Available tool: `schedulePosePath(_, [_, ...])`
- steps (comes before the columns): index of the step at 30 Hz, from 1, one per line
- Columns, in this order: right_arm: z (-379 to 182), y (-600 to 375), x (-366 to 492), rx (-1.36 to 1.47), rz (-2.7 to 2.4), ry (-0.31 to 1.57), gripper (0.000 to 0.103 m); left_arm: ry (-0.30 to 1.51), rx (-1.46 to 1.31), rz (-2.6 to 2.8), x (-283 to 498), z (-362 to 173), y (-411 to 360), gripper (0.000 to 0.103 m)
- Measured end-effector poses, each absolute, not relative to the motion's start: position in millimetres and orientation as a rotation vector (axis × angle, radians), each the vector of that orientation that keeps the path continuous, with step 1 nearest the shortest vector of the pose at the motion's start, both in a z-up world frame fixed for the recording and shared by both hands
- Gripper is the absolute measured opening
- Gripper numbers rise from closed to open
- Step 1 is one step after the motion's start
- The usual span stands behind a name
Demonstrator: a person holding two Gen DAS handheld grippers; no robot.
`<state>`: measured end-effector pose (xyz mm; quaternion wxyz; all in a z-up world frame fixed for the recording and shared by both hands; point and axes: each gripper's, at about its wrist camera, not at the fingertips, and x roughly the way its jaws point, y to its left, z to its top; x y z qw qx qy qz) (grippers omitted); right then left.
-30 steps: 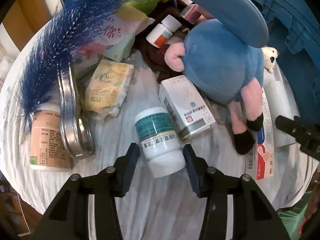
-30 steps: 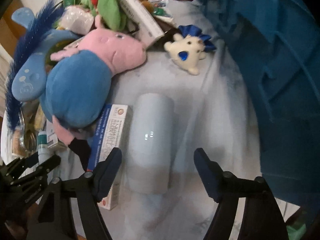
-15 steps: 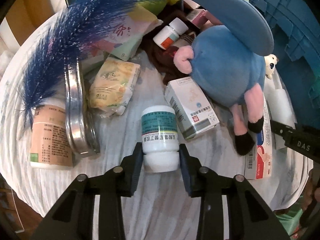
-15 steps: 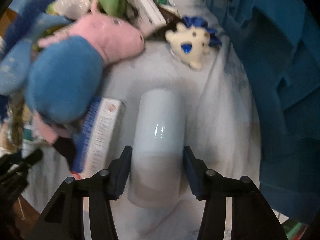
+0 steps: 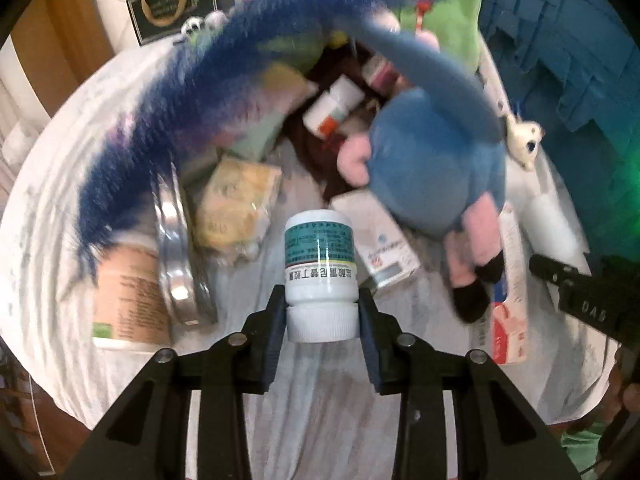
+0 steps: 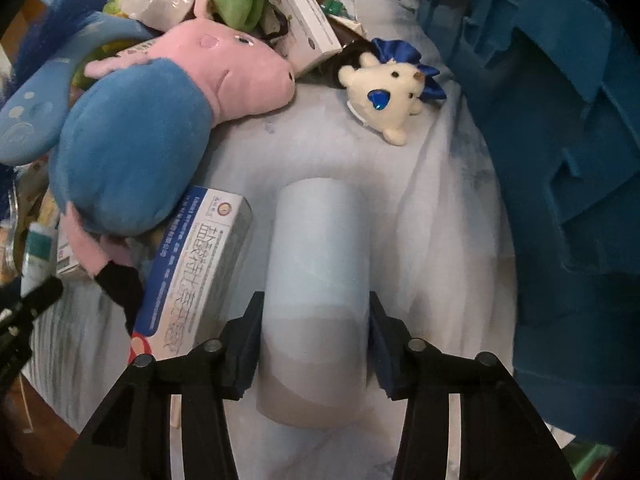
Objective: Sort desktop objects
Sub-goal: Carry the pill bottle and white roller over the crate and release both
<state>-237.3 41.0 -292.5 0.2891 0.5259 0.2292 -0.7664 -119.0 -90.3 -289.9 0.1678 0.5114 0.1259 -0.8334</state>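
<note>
**Both jaws clamped: bottle on the left, roll on the right**

My left gripper (image 5: 322,312) has its jaws pressed against the white cap end of a white medicine bottle (image 5: 319,268) with a teal label, its base pointing away from me; the bottle looks clear of the cloth. My right gripper (image 6: 314,340) has just been closing its jaws, and they now press both sides of a pale blue roll (image 6: 318,264) that lies lengthwise on the cloth.

The table (image 5: 48,216) is round and draped in a wrinkled white cloth, crowded with clutter. A blue plastic crate (image 6: 560,128) stands along the right edge, and a dark framed plaque (image 5: 180,4) leans against the pale wall behind.

Just left of the roll lies a white and blue toothpaste box (image 6: 196,276), touching or nearly touching my left-hand jaw there. A pink and blue plush pig (image 6: 156,120) sprawls partly over that box. Beyond the roll sits a small cream plush hedgehog (image 6: 388,96) with blue spines. Ahead of the bottle I see a white medicine box (image 5: 380,240), a yellow packet (image 5: 236,204), a metal tin on edge (image 5: 176,248), a tan-labelled tub (image 5: 128,292), and a blue feather (image 5: 192,88) arching across the pile.
</note>
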Motion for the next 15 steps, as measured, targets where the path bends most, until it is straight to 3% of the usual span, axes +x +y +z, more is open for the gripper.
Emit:
schedulePosePath(2, [-279, 43, -232, 1.375, -2.053, 0.592, 0.045, 0.347, 1.417, -2.386, -111, -276, -90, 0.034])
schedulePosePath(6, [-242, 40, -232, 1.296, -2.057, 0.556, 0.045, 0.334, 1.345, -2.435, -167, -243, -88, 0.034])
schedulePosePath(15, [-167, 34, -219, 1.046, -2.097, 0.465, 0.045, 0.263, 1.127, -2.594, -172, -148, -72, 0.034])
